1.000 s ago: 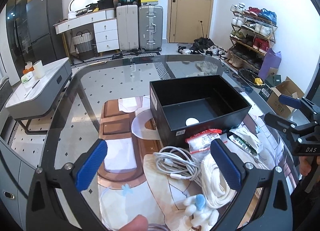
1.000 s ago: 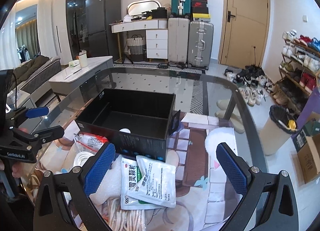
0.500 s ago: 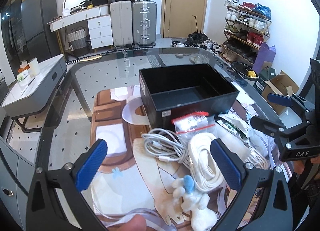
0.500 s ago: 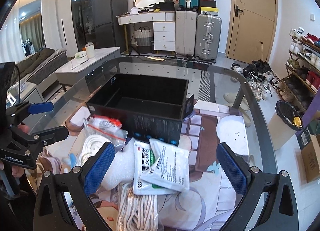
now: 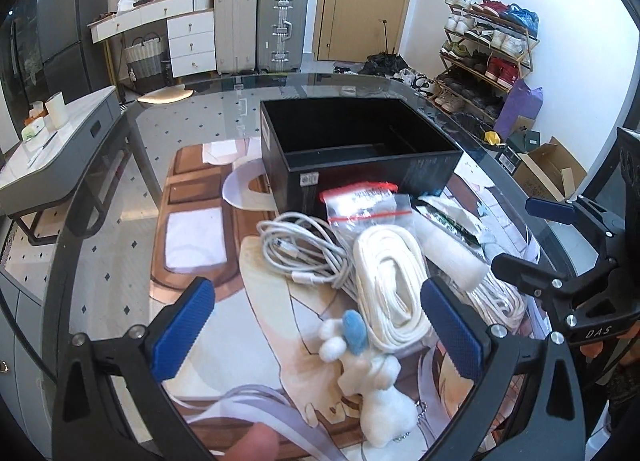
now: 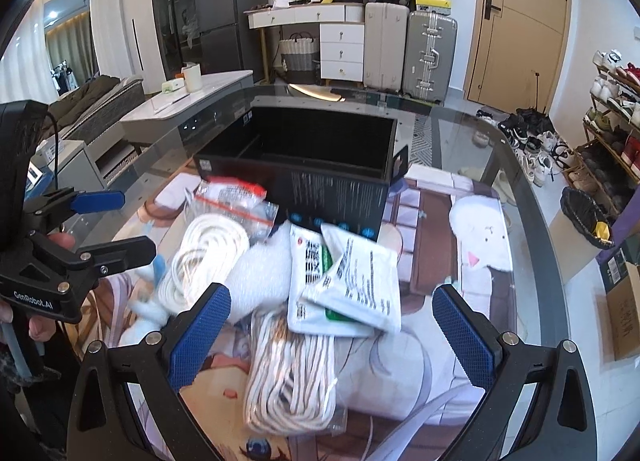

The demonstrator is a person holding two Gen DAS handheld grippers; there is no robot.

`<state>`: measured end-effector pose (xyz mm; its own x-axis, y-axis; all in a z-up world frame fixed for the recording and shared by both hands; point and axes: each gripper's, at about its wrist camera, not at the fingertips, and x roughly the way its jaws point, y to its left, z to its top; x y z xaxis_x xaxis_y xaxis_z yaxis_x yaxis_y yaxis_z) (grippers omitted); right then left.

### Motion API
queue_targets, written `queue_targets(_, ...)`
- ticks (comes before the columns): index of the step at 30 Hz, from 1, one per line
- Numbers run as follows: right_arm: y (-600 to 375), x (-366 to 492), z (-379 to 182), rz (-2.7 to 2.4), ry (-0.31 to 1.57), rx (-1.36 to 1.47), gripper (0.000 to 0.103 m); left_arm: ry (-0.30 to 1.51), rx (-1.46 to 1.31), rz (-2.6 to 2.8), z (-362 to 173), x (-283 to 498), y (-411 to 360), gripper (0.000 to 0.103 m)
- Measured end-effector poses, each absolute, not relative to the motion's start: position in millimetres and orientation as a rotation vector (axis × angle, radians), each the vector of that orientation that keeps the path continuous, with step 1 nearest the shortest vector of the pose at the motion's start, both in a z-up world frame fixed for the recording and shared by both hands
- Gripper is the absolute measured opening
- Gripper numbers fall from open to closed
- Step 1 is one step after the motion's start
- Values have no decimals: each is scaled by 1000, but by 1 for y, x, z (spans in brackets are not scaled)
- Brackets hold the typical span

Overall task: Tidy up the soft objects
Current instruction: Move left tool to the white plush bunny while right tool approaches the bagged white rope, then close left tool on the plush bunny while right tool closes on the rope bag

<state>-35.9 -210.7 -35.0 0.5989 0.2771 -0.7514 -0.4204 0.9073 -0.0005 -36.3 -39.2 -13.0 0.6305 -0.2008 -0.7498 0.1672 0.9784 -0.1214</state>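
An open black box stands on the glass table; it also shows in the right wrist view. In front of it lies a pile: a grey cable, a coiled white strap, a red-topped plastic bag, a white foam roll, a white plush toy with a blue ear, white packets and a white rope bundle. My left gripper is open above the plush toy. My right gripper is open above the rope and packets. Both are empty.
A printed mat covers the middle of the glass table. A grey side table stands to the left. Suitcases, a dresser and a shoe rack line the room behind.
Both grippers have pulled back toward the near edge and lowered, so the pile sits higher and fuller in view. Both stay open and empty.
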Motion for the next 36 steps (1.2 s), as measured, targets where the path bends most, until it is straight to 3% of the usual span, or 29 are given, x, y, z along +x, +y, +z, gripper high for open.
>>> queue_targets(10,-212,-51,-51,429,893,-190,103,923,-64,-246,-29,-48,-48,102)
queue_targets(16,-209,-53,-62,448,947,-185,89,949,-36,-255,-36,-55,-55,101)
queue_targets(24,-209,-52,-73,441,996,-177,88,994,15,-271,-47,-63,-67,95)
queue_targets(36,-206,-44,-84,437,1047,-181,74,1029,57,-238,-57,-63,-75,86)
